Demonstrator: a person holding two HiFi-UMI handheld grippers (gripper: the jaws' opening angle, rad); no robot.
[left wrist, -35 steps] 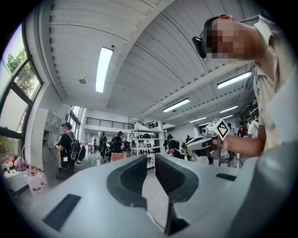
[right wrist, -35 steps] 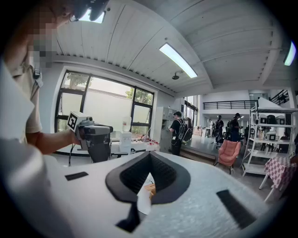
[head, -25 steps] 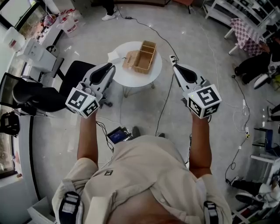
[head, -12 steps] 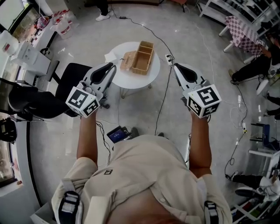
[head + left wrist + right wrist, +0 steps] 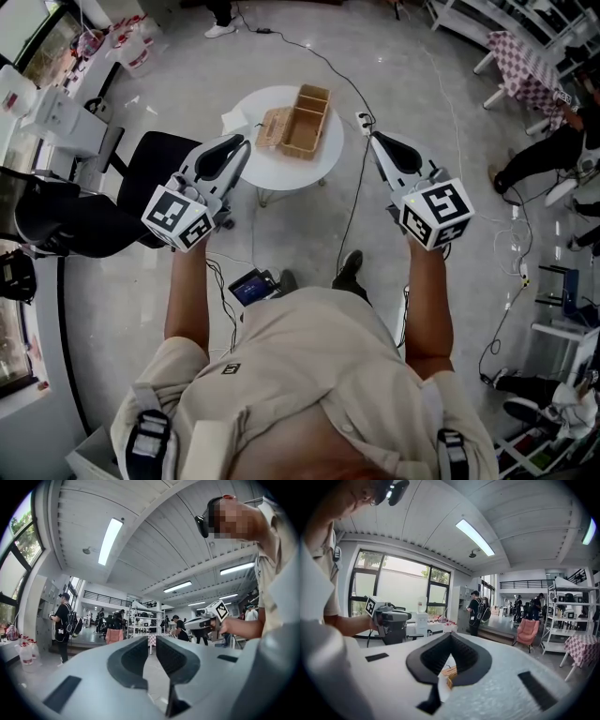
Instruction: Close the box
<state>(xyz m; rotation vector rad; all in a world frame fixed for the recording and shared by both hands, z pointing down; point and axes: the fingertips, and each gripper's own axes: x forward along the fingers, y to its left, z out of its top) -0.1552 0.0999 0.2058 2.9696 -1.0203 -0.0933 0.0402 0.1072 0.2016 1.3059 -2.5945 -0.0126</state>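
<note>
Head view: you hold both grippers out in front of you, level and well apart. The box [image 5: 302, 122] lies beyond them in the upper centre of the frame. It sits open on the round white counter [image 5: 291, 175], with its lid folded out flat on its left side. The left gripper [image 5: 242, 142] points toward the counter's left edge and the right gripper [image 5: 372, 140] toward its right edge. I judge you are flanking the box on approach so each side can work the lid. Neither gripper is near enough to touch anything yet.

Left gripper view: the camera looks out across the room, not down at the counter, so the box is out of frame. The jaws are clenched to a thin slit and nothing sits between them. Your other gripper [image 5: 206, 621] shows at the right of the frame, held level.

Right gripper view: the jaws meet at their tips in the middle of the frame and grip nothing. The box [image 5: 449, 671] shows below them through the opening between the pads, far off. The left gripper [image 5: 392, 618] sits at mid-left.
</note>
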